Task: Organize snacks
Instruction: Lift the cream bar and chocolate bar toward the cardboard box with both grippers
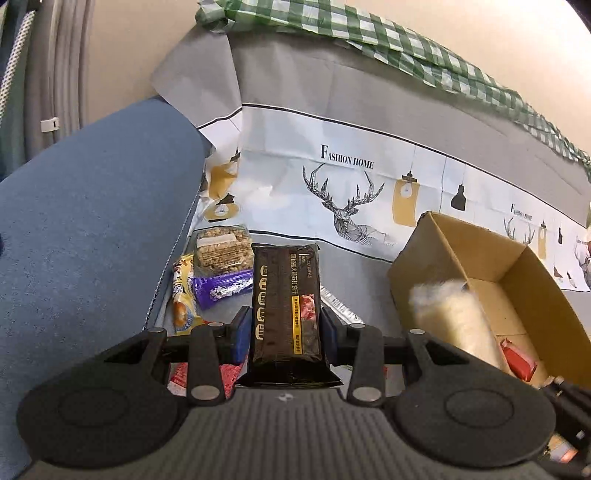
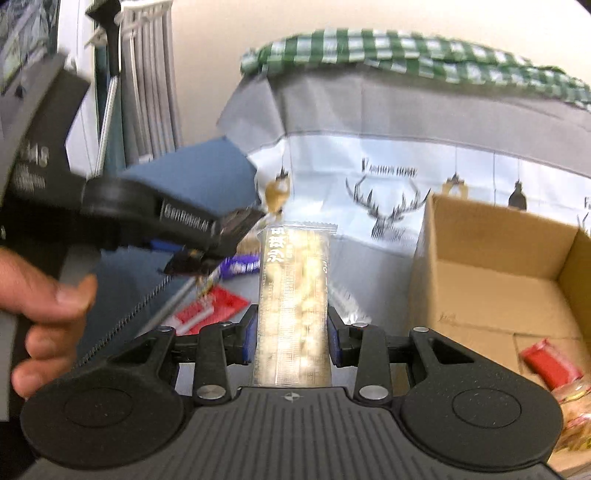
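Observation:
My left gripper [image 1: 286, 332] is shut on a long black biscuit pack [image 1: 285, 302] and holds it above the grey cloth. My right gripper [image 2: 291, 338] is shut on a clear pack of pale puffed snack [image 2: 293, 306]; the same pack shows blurred over the box in the left wrist view [image 1: 454, 321]. An open cardboard box [image 1: 517, 269] stands to the right, also in the right wrist view [image 2: 495, 266], with a red packet [image 2: 546, 363] inside. Loose snacks lie at the left: a granola pack [image 1: 223, 245], a purple wrapper [image 1: 221, 288], a yellow packet [image 1: 183, 295].
A blue cushion [image 1: 85, 221] borders the snacks on the left. A deer-print cloth [image 1: 351, 177] hangs behind, with green checked fabric [image 1: 369, 33] on top. A silver wrapper [image 1: 338, 302] and a red packet [image 2: 207, 310] lie on the cloth. The left gripper and hand [image 2: 140, 221] fill the right view's left.

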{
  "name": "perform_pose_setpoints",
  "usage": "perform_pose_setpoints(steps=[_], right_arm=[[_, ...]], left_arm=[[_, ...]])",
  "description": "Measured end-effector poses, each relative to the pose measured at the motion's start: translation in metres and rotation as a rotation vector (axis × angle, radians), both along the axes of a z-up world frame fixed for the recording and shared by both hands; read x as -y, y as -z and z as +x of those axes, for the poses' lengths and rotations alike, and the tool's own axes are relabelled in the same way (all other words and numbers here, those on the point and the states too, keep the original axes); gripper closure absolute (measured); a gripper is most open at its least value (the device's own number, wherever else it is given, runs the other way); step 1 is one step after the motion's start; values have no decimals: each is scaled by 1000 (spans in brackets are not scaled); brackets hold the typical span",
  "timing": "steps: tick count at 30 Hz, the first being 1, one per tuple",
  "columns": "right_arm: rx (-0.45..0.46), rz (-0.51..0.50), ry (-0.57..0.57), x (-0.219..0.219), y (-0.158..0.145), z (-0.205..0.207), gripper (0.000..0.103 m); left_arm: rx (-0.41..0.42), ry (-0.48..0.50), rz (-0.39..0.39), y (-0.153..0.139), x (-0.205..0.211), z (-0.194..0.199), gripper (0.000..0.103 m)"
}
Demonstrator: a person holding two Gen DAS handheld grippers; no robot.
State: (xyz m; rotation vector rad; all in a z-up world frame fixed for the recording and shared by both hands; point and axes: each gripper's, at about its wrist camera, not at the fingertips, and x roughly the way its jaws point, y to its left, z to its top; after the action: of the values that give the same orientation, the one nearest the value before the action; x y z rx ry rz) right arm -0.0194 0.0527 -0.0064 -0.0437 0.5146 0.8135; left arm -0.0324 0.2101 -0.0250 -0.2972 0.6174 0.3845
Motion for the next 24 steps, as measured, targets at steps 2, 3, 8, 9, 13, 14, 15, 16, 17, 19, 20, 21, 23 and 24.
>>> perform_pose_setpoints(steps=[2,3,8,9,13,14,15,16,17,19,20,21,23,24], right_arm=[[7,19,11,9,-7,5,65],[11,29,18,13,-11,8,65],[30,91,67,38,-31,24,65],[35,101,78,43,-35,28,65],[87,113,110,69,-57,47,65],[107,116,119,77,-62,51,65],[134,114,131,85,-68,58,65],[155,108,142,91,-72,65,65],[173,104,154,97,-74,71,65],[196,96,188,110,-72,86,65],[195,92,210,116,-68,92,65],[180,92,236,123,-62,98,65],[117,89,278,136,-48,110,65],[89,83,292,140,-43,113,65]], left_arm=[[-1,9,7,0,3,2,60],[-1,14,8,0,5,3,60],[10,47,11,1,13,11,60],[15,51,13,1,14,12,60],[34,70,15,0,22,18,60],[40,74,15,0,24,19,60],[46,77,17,-1,26,21,60],[50,80,17,-1,28,23,60],[54,83,17,-1,30,25,60],[61,88,19,-1,34,28,60],[65,90,21,-2,36,30,60],[72,93,24,-3,39,32,60],[89,100,31,-5,43,35,60],[97,104,34,-6,46,36,60]])
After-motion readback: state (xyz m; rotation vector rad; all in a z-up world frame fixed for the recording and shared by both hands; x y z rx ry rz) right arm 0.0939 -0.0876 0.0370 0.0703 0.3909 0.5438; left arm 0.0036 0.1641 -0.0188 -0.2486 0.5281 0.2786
